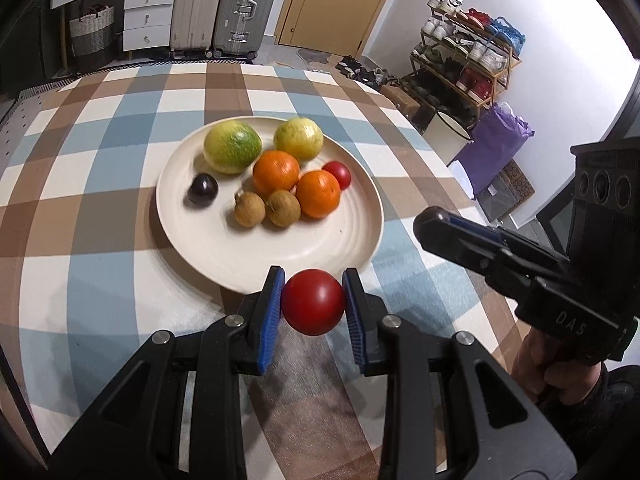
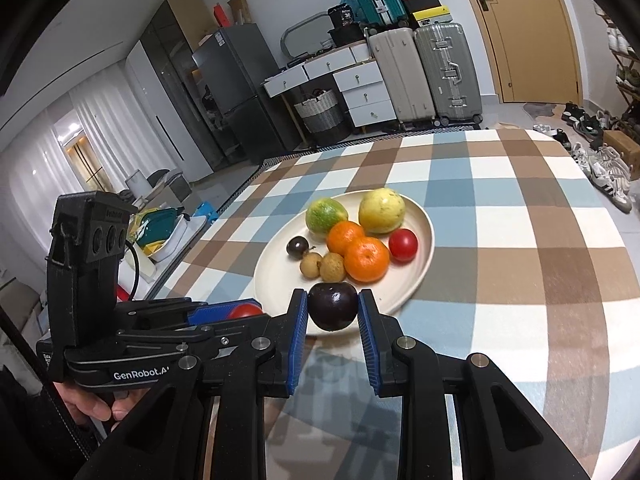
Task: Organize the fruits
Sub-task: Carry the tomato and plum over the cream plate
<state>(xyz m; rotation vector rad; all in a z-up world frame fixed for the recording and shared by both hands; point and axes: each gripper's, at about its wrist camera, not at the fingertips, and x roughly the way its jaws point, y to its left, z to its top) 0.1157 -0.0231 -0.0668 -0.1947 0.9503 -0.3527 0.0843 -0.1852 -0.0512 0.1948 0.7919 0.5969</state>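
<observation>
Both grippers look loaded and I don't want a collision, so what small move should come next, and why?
Probably carry the left gripper forward over the plate rim and lower its tomato. It is clamped between the blue pads at the near rim, with bare plate just ahead. The right gripper, holding a plum, might wait, since the two sit close together.

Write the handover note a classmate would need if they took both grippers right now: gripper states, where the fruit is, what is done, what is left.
Left gripper: shut on a red fruit, at the plate's near rim.
Right gripper: shut on a dark plum, also at the near rim.
Plate: holds seven fruits, two green-yellow, two oranges, two longans, one red.
Done: most fruit is on the plate.
Left: probably set down both held fruits in the bare near part, then release.
</observation>
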